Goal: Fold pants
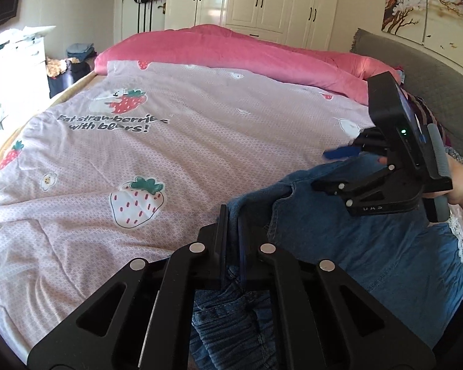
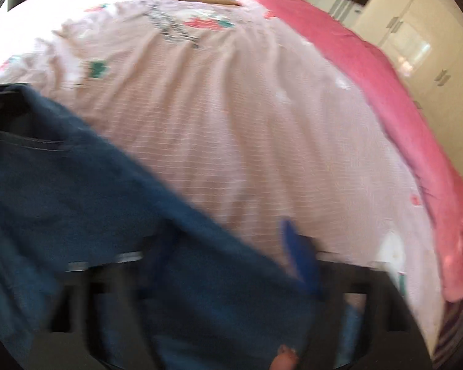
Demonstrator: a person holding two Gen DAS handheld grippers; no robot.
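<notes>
While your left gripper (image 1: 231, 225) is clenched on the jeans (image 1: 370, 256) at lower centre, they run rightward under your right gripper (image 1: 339, 152), whose grip you cannot tell.

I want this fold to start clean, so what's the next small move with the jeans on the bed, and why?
Probably close the right gripper fully before lifting: the left gripper is already shut on the jeans, while whether the right grips is too blurred to tell.
</notes>
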